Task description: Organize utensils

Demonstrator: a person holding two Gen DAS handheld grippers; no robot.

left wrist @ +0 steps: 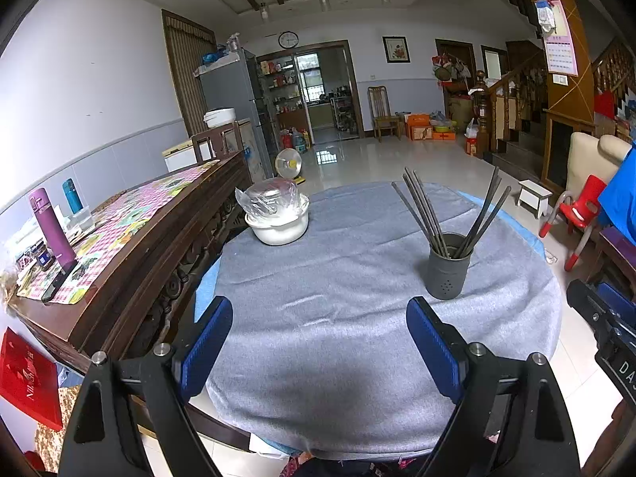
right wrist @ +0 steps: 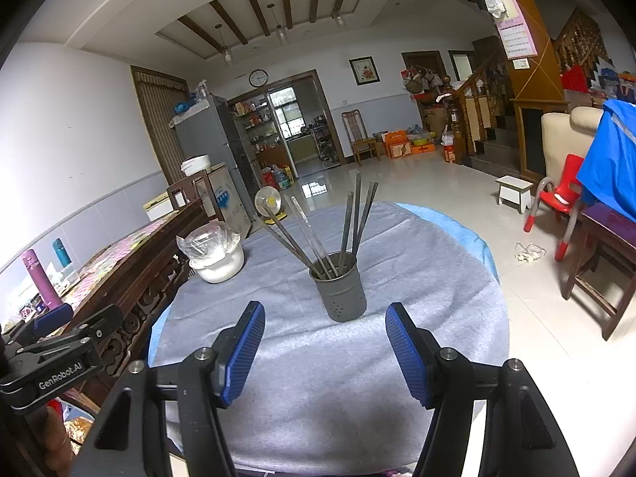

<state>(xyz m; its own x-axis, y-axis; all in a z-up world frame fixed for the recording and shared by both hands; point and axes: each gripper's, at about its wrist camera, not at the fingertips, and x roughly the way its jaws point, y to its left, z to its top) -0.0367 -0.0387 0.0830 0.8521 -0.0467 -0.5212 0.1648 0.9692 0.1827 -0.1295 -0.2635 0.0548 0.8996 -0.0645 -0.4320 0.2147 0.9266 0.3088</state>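
Note:
A dark grey perforated utensil holder (left wrist: 449, 266) (right wrist: 340, 288) stands upright on the round table under a grey cloth (left wrist: 338, 278) (right wrist: 318, 357). Several dark chopsticks (left wrist: 421, 210) (right wrist: 349, 222) lean out of it in a fan. My left gripper (left wrist: 320, 318) hovers open over the near part of the cloth, with the holder ahead and to its right. My right gripper (right wrist: 325, 328) is open too, nothing between its blue pads (right wrist: 403, 346), and the holder stands just beyond its fingertips. The right gripper's body (left wrist: 608, 326) shows at the right edge of the left wrist view.
A white bowl with a plastic-wrapped dish on top (left wrist: 278, 214) (right wrist: 216, 254) sits at the table's far left. A carved wooden sideboard (left wrist: 159, 246) with a purple flask (left wrist: 49, 222) runs along the left. A red child's chair (right wrist: 556, 202) and a wooden chair (right wrist: 604, 262) stand on the right.

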